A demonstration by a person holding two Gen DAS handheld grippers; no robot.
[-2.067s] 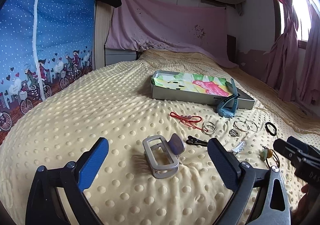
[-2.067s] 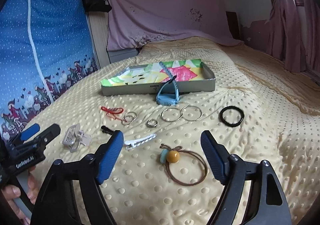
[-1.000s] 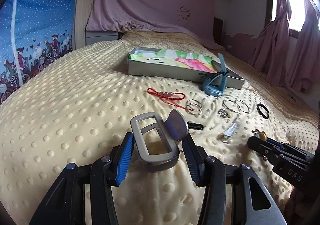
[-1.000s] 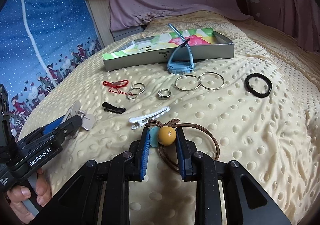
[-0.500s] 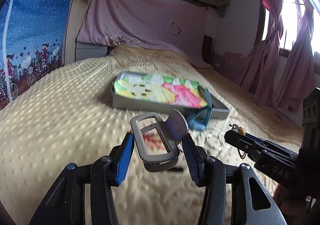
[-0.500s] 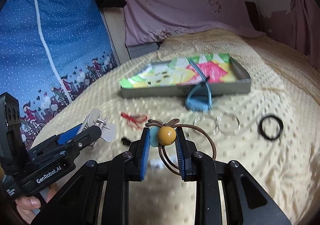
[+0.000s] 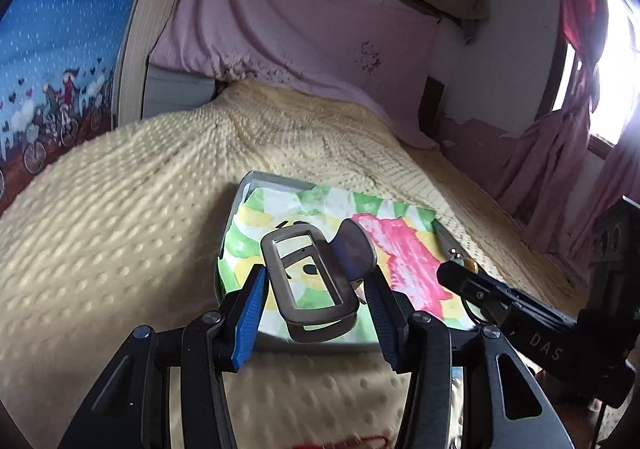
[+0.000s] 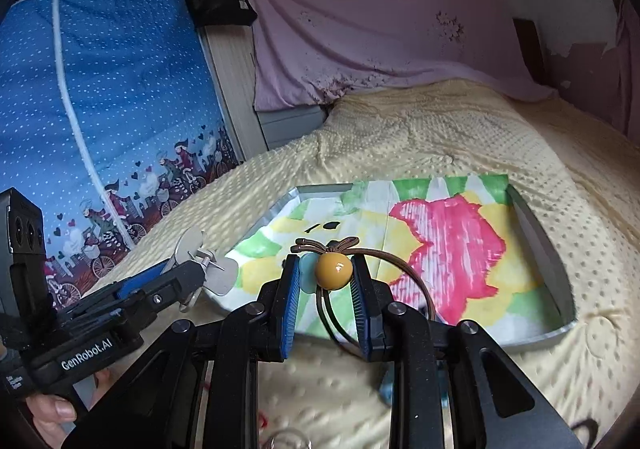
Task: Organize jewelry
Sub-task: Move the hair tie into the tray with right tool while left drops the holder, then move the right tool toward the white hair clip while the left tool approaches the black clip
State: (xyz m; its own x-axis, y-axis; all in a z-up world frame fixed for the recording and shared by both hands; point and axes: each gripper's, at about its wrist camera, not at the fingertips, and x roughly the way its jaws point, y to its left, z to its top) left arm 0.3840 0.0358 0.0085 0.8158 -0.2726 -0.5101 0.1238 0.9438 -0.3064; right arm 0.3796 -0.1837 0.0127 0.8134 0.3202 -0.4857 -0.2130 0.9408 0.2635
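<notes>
Jaws pinch hair tie (image 8: 334,269).

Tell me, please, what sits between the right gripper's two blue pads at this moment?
In the right wrist view, the right gripper is shut on the hair tie: its yellow bead sits between the pads, and the brown loop hangs over the tray.

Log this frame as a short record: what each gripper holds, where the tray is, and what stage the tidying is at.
left gripper: jaws shut on the grey rectangular plastic hair claw clip
right gripper: jaws shut on the brown elastic hair tie with a yellow bead
container: shallow grey tray with a colourful painted paper liner, lying on the cream dotted blanket
position: both items held in the air by the tray's near edge
tray contents: liner only, nothing placed yet
stage: carry to tray, release pending
</notes>
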